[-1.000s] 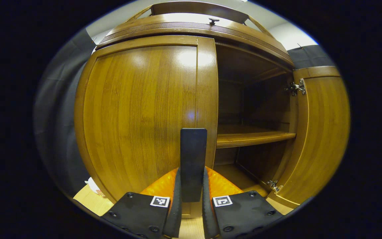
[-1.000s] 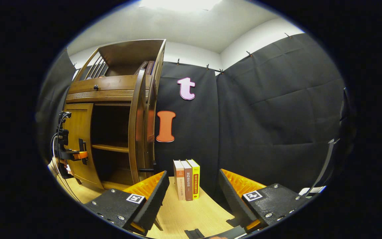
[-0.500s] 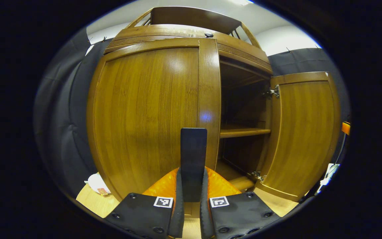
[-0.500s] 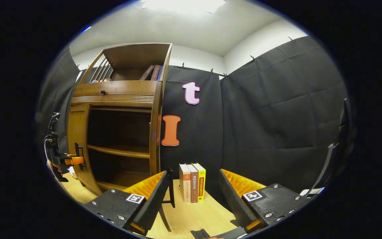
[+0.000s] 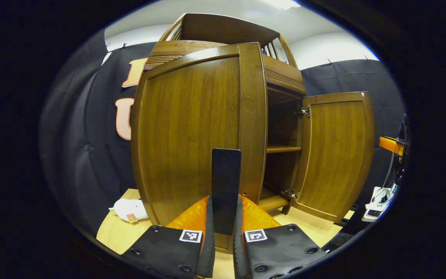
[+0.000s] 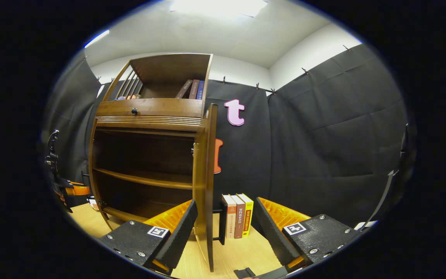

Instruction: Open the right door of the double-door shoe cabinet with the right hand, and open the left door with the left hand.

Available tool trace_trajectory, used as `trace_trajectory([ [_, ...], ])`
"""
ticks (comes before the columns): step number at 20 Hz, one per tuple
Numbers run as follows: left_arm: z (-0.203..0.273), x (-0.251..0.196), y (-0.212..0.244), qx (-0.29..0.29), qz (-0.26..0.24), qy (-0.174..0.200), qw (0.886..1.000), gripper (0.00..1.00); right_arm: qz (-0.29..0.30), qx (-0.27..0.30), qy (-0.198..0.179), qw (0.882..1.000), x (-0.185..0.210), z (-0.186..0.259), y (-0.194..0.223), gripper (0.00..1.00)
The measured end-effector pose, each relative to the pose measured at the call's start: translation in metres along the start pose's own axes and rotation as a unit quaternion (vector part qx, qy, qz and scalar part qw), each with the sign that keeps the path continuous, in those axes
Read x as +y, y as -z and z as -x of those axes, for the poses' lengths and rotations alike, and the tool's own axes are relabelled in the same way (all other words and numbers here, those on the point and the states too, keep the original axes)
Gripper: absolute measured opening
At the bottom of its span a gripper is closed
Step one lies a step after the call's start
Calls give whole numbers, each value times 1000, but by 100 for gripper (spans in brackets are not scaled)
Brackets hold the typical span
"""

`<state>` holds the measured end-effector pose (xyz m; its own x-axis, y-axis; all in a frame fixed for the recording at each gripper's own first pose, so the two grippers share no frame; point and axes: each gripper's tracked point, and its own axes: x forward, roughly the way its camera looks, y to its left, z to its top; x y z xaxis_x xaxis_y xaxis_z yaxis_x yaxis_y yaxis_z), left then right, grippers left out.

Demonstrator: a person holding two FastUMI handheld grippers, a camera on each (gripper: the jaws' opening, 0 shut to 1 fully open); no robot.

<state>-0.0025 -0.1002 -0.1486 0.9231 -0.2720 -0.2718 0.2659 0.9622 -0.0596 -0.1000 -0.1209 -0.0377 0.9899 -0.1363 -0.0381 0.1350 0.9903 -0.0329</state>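
In the left gripper view the left door (image 5: 199, 131) hides most of the cabinet's inside. The left gripper (image 5: 223, 236) pinches that door's black handle (image 5: 226, 190) between both fingers. The right gripper (image 6: 223, 228) is spread wide, holding nothing, with the right door (image 6: 208, 186) standing edge-on between its fingers. The shelves (image 6: 141, 179) look bare.

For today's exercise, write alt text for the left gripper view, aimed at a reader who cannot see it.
The left gripper is shut on the black handle of the cabinet's left door, which stands swung out from the wooden shoe cabinet. Beyond it, the right door hangs open, showing a shelf inside.
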Motion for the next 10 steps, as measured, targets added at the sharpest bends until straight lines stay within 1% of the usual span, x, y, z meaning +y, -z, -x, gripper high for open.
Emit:
trace_trajectory([
  [3,18,12,2,0,2,-9,1000,27,4,-8,-14,1000,17,3,-6,92],
  [4,24,16,2,0,-1,-13,1000,27,4,-10,-18,1000,22,4,-8,98],
  [5,30,21,1,1,-5,-17,1000,26,4,-10,-22,1000,28,5,-10,98],
  [6,35,26,0,1,-8,-22,1000,26,4,-10,-27,1000,33,7,-11,92],
  [8,48,35,-1,3,-8,-37,999,26,2,-12,-33,999,41,5,-15,92],
  [9,54,40,1,5,-9,-44,999,25,1,-14,-35,999,44,5,-16,98],
  [10,62,47,-1,3,-19,-53,998,25,0,-15,-37,999,47,7,-18,87],
])
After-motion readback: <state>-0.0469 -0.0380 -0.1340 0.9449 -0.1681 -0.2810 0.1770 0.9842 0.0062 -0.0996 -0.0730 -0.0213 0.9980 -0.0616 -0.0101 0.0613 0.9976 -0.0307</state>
